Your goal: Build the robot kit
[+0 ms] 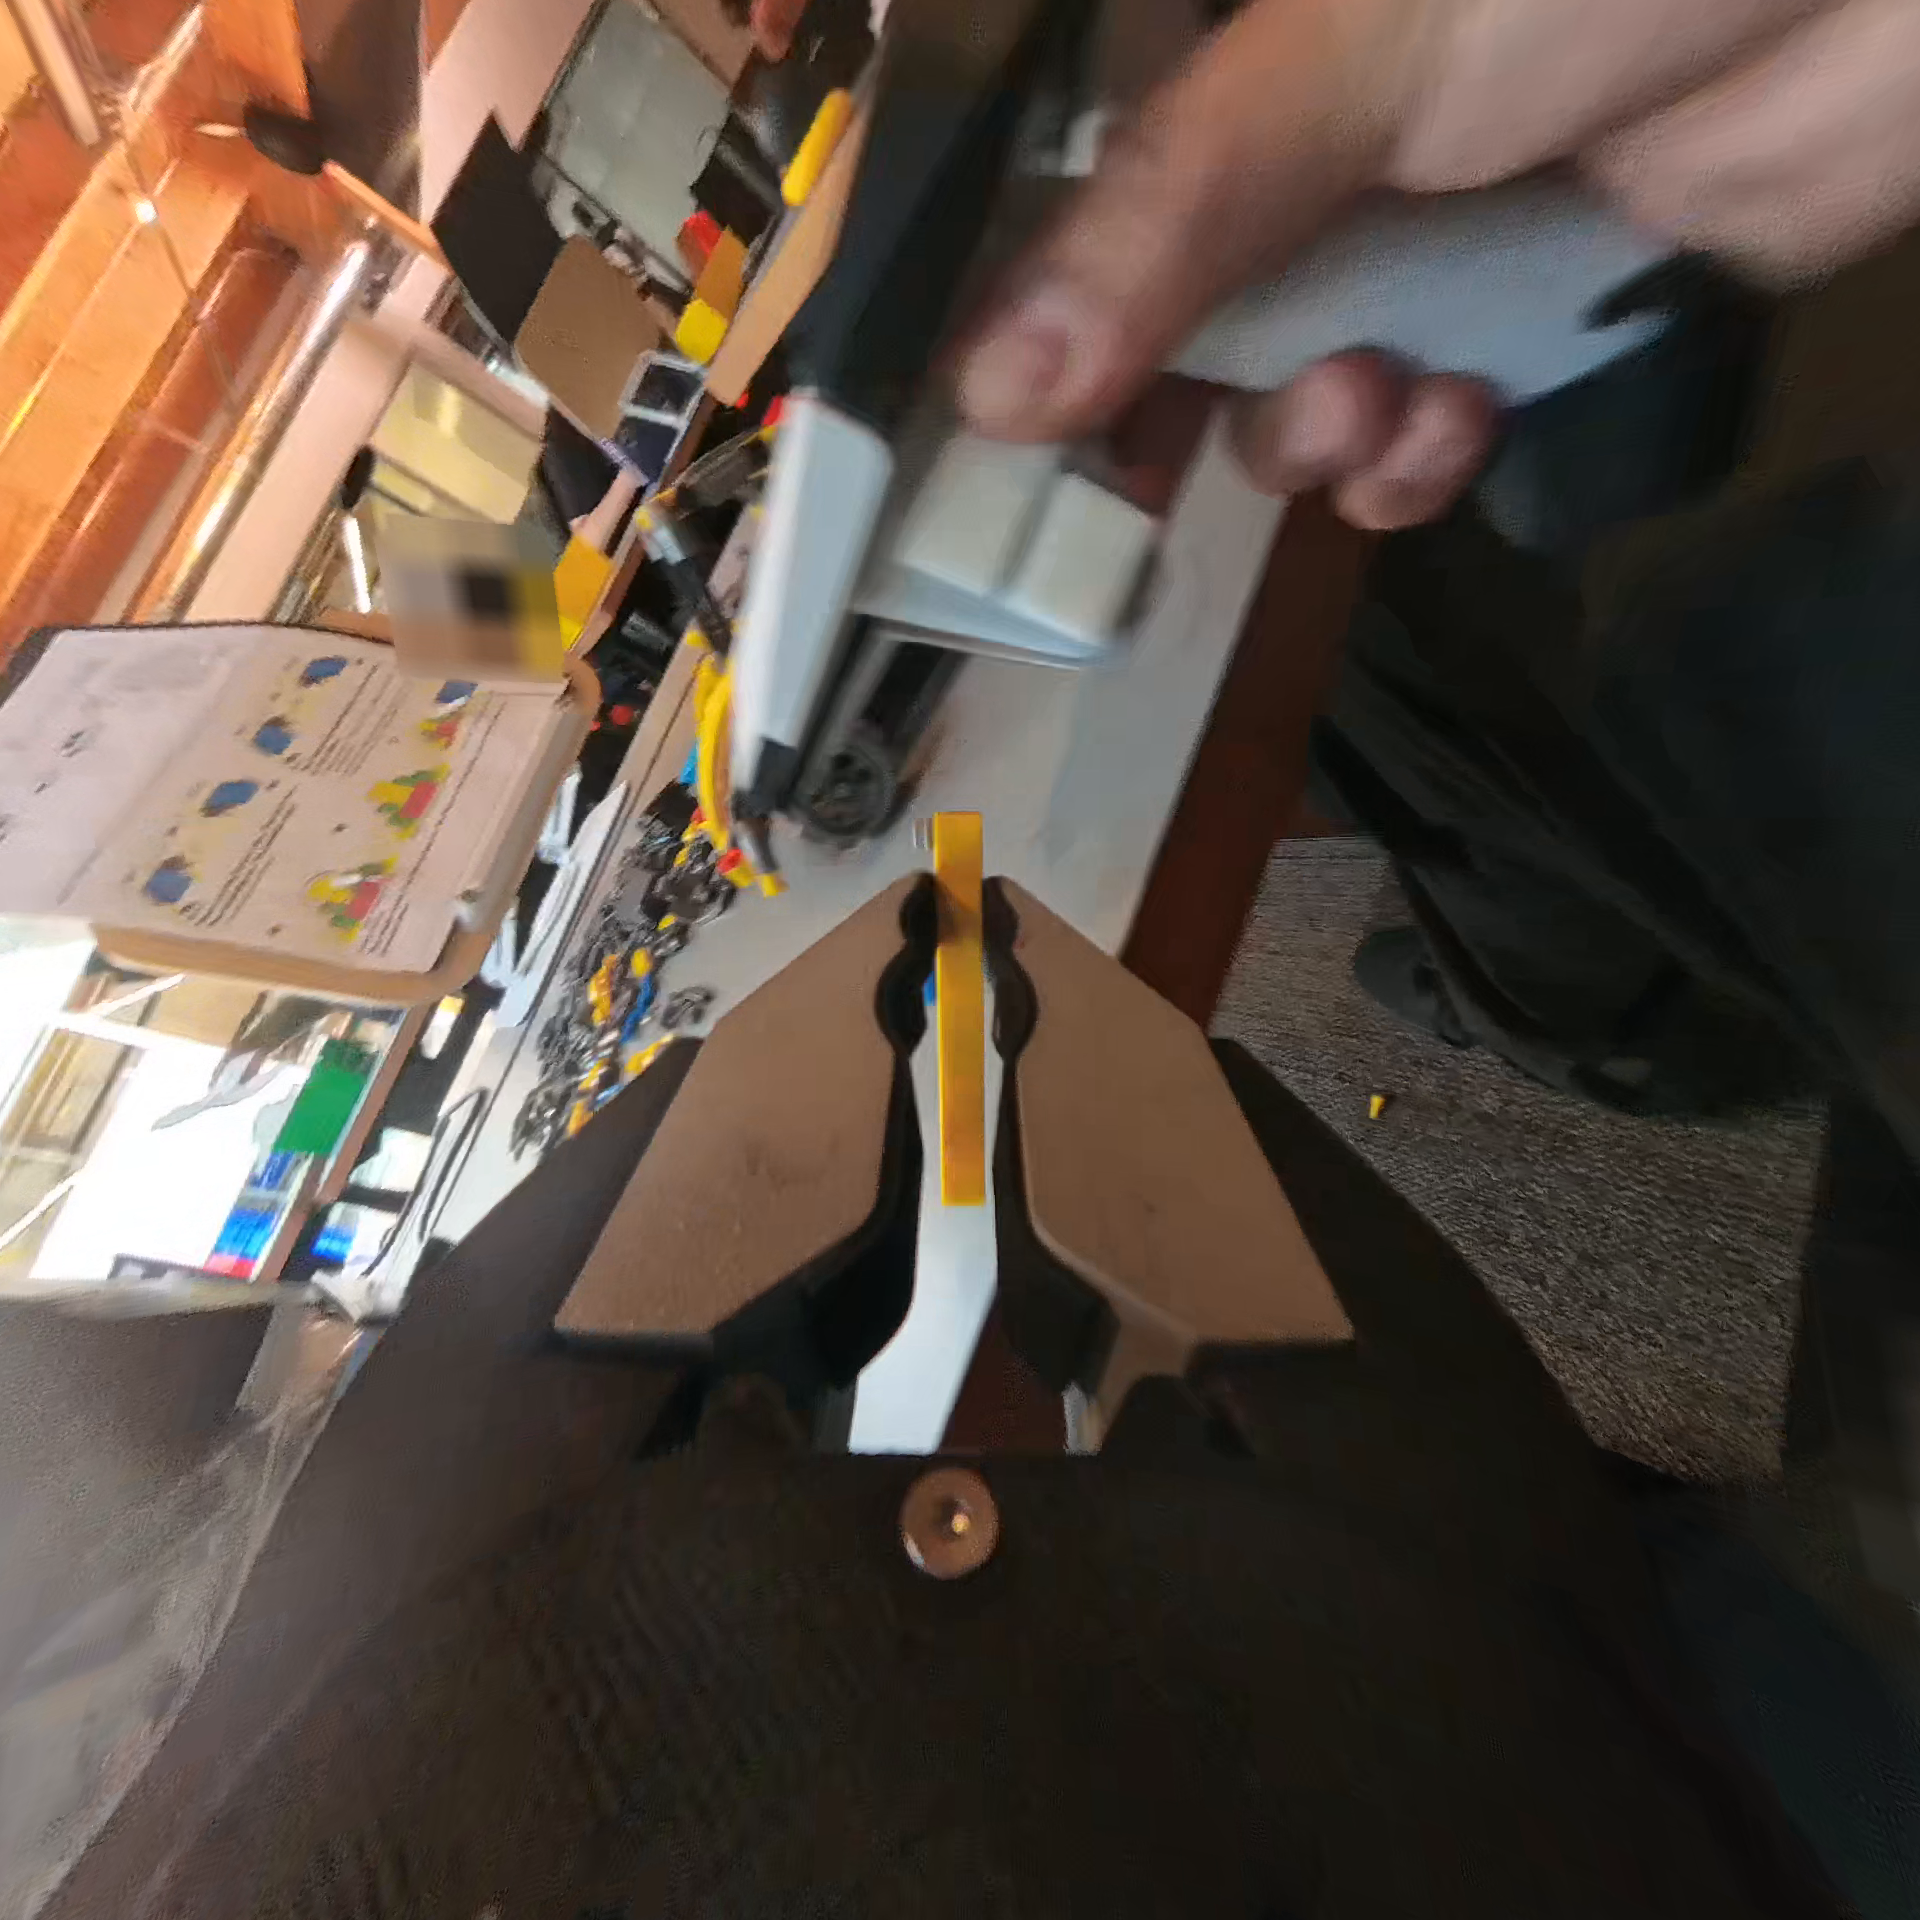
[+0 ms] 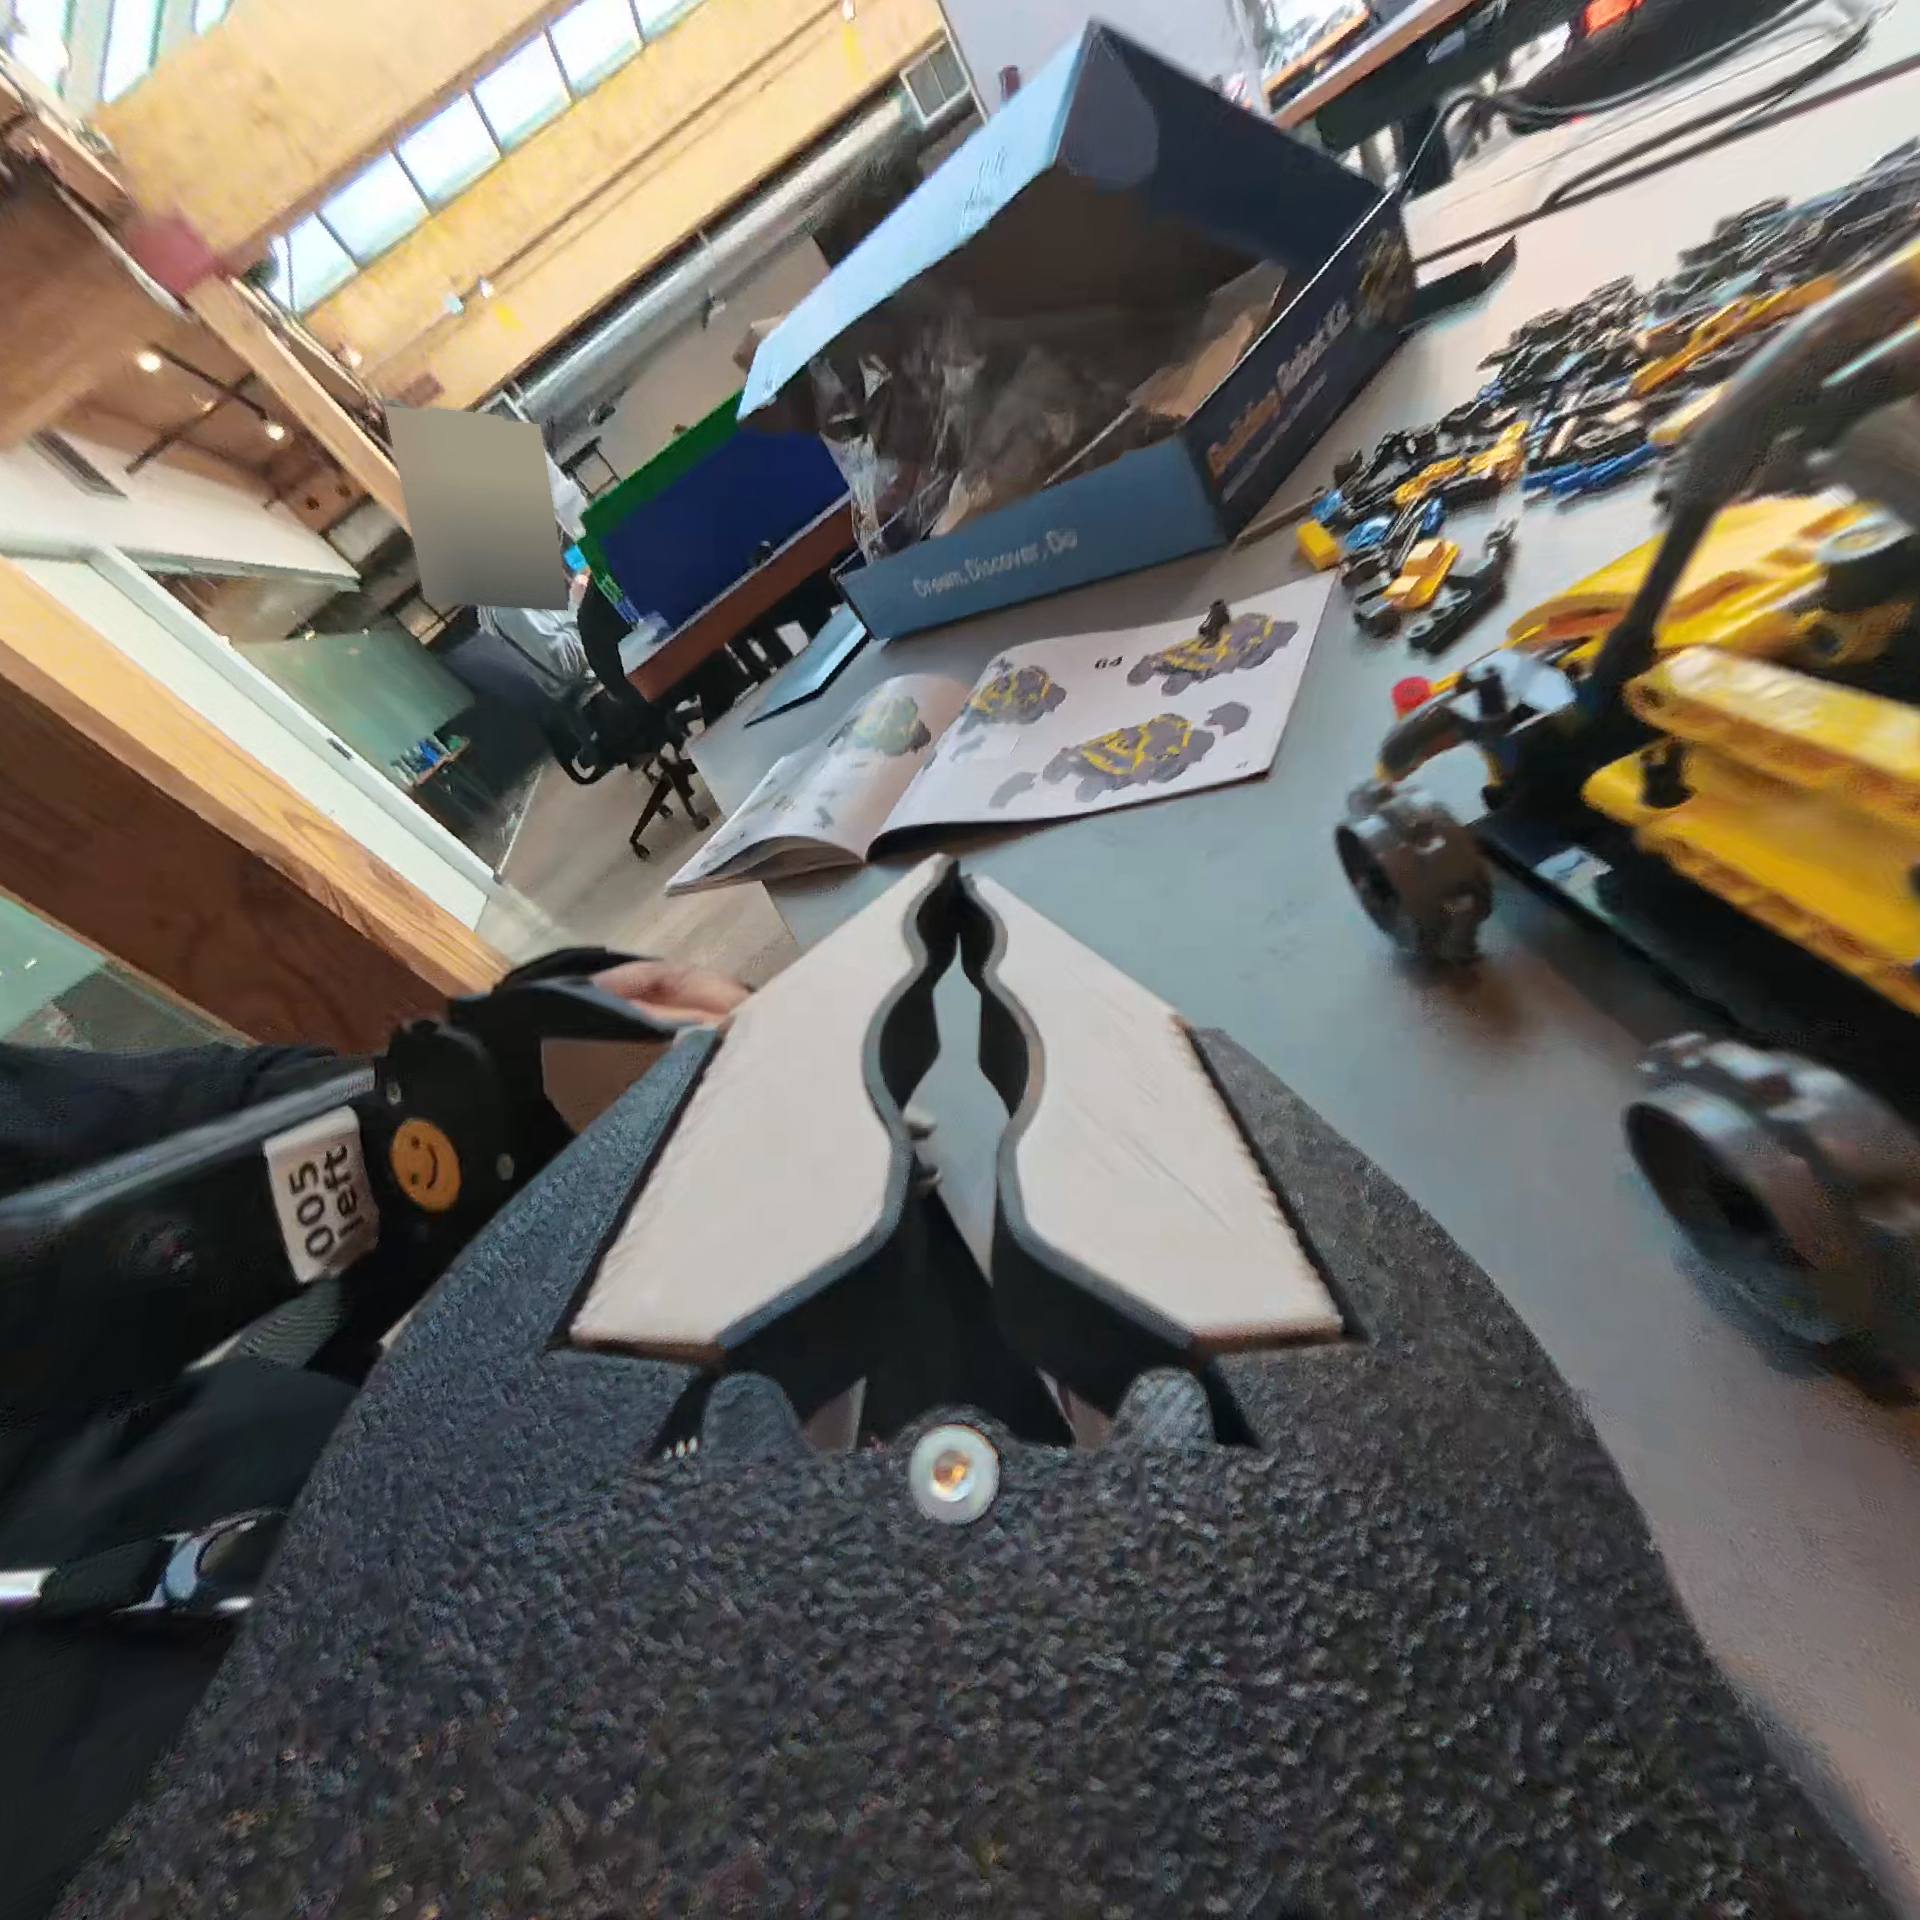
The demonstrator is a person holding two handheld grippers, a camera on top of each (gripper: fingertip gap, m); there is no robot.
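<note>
- Gripping a long yellow strip [image 1: 958, 1018] edge-on, the left gripper [image 1: 958, 904] has its tan fingers [image 1: 790, 1122] closed on the piece, whose far end pokes out past the tips
- Just beyond that strip stands a yellow and black brick-built vehicle [image 1: 831, 769] on a pale table [image 1: 1049, 727], one black wheel nearest the tips but apart from them
- A blurred bare hand [image 1: 1247, 343] holds the other tool, a pale grey handle, above the vehicle in the left wrist view
- The right gripper [image 2: 956, 914] has its fingers [image 2: 769, 1143] pressed together at the tips, with nothing between them; it hovers over the table edge
- To its right sits the yellow vehicle [image 2: 1714, 727], two loose-looking black wheels [image 2: 1418, 878] near the fingers, not touching
- An open instruction booklet [image 2: 1039, 738] lies just ahead of the tips, and behind it an open dark blue box [image 2: 1091, 343]
- A heap of small black, yellow and blue parts [image 2: 1558, 416] spreads farther right
- A small yellow part [image 1: 1377, 1104] lies on the grey carpet below the table
</note>
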